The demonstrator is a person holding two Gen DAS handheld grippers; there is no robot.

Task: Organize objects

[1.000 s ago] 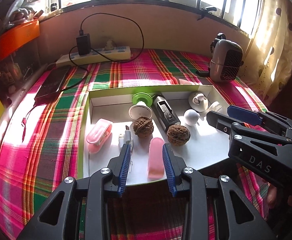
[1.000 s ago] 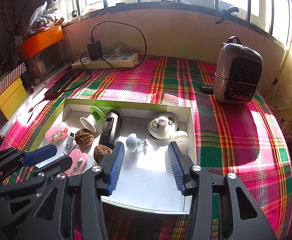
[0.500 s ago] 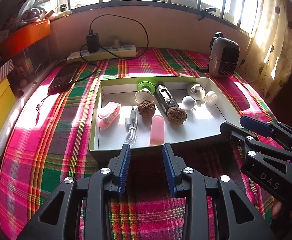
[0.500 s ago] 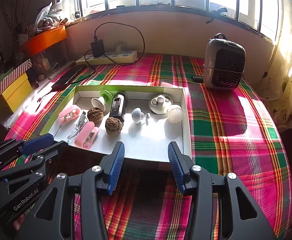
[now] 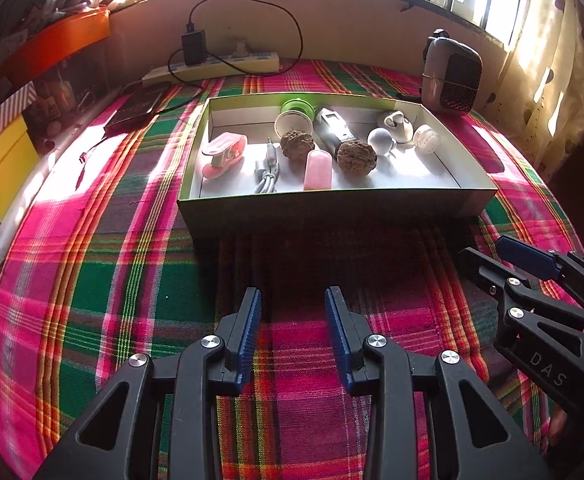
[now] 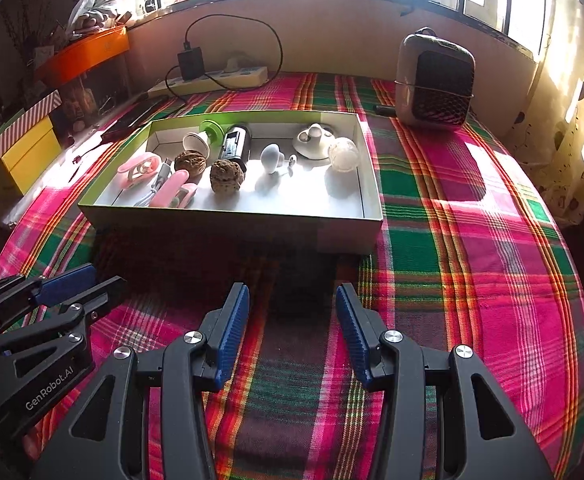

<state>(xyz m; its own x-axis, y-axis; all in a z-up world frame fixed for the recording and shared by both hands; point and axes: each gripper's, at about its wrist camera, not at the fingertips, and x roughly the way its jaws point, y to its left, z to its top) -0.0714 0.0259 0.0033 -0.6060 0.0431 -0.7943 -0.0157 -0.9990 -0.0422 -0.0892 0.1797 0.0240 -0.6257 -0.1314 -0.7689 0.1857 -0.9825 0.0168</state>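
With my left gripper (image 5: 292,312) and right gripper (image 6: 292,308) both empty and parted, I judge everything sits in the shallow white cardboard box (image 6: 231,222) at twelve o'clock, so I should keep clear of its near wall.

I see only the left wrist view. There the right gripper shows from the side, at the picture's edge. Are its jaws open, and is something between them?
Observer: In the right wrist view the right gripper has its jaws apart, and only the plaid cloth shows between them.
Operator: Thank you. The pink thing by the near wall of the box looks to me like one rounded piece. Is it so?
Observer: Not quite. Seen from the right wrist, it is two pink parts lying side by side: a long rounded one and a shorter one next to it.
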